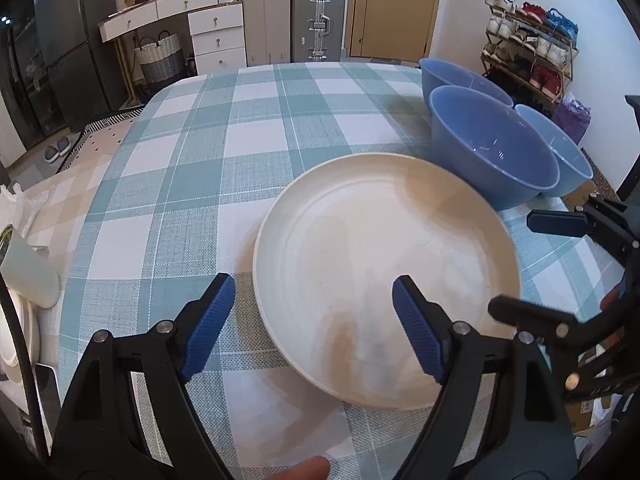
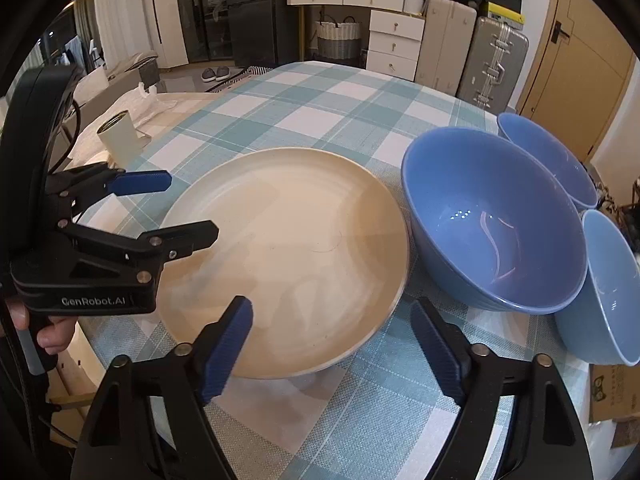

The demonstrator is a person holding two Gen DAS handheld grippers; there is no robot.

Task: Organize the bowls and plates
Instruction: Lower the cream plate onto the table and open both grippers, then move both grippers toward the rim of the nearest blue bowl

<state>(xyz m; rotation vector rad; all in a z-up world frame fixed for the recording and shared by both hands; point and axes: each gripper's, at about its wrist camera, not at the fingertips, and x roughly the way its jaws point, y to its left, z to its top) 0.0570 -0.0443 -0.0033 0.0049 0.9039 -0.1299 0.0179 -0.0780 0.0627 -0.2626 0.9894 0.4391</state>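
Observation:
A cream plate lies flat on the checked tablecloth; it also shows in the right wrist view. Three blue bowls stand to its right: a near one, a far one and one at the right edge. In the left wrist view they stand behind the plate. My left gripper is open, its fingers straddling the plate's near left rim. My right gripper is open, its fingers either side of the plate's near right rim. Neither holds anything.
A white cup lies on its side on a beige cloth at the table's left. White dishes sit at the left edge. Drawers, suitcases and a shoe rack stand beyond the table.

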